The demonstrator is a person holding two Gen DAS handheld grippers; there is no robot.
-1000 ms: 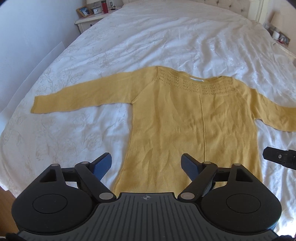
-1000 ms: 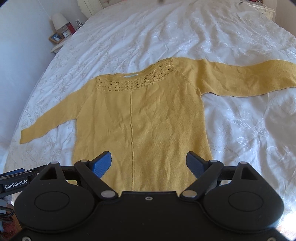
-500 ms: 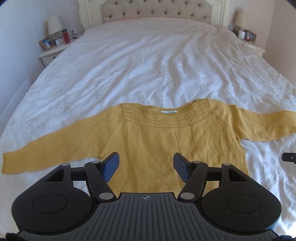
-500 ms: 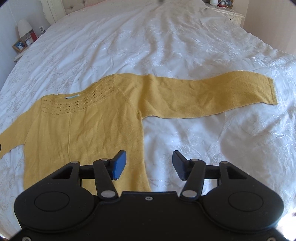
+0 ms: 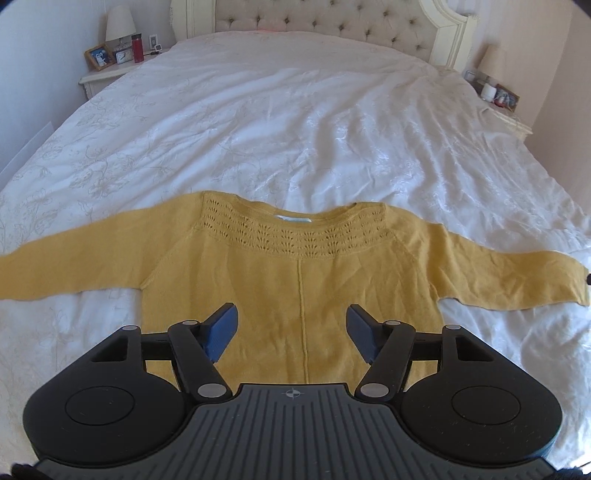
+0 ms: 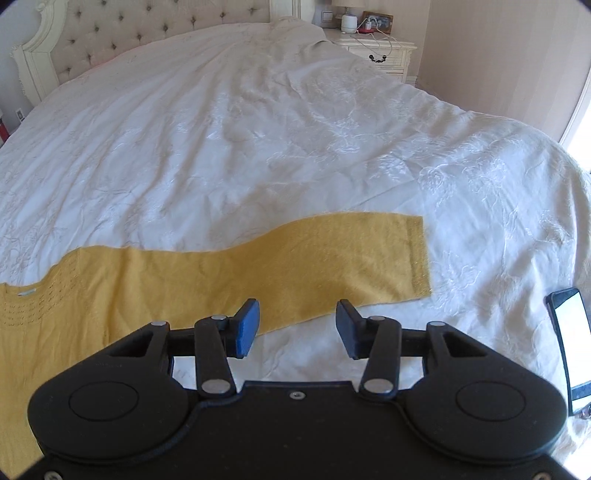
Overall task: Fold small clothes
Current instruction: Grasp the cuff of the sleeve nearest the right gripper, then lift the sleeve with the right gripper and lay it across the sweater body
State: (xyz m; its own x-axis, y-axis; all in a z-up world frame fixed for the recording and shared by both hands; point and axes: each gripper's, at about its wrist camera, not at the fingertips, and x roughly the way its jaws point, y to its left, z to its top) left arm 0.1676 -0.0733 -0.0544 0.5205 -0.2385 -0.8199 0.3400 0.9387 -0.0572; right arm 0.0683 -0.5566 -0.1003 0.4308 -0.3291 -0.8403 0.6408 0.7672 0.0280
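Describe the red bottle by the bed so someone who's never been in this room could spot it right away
Start at the tufted cream headboard and go to the cream nightstand on its left in the left wrist view. The red cylindrical bottle with a dark cap stands upright there, between a small clock and the wall. It is the only red item, taller than the clock and wooden-framed photo.

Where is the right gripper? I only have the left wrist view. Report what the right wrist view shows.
Observer: The right gripper is open, pointing at the lower edge of the mustard-yellow knit sweater's right sleeve.
Operator: Describe the cuff.
Observer: The cuff lies flat, its end straight, on the white embroidered bedspread.
Operator: List anything nearby.
Observer: A black smartphone with a bright screen sits at the frame's right edge, apart from the cuff.
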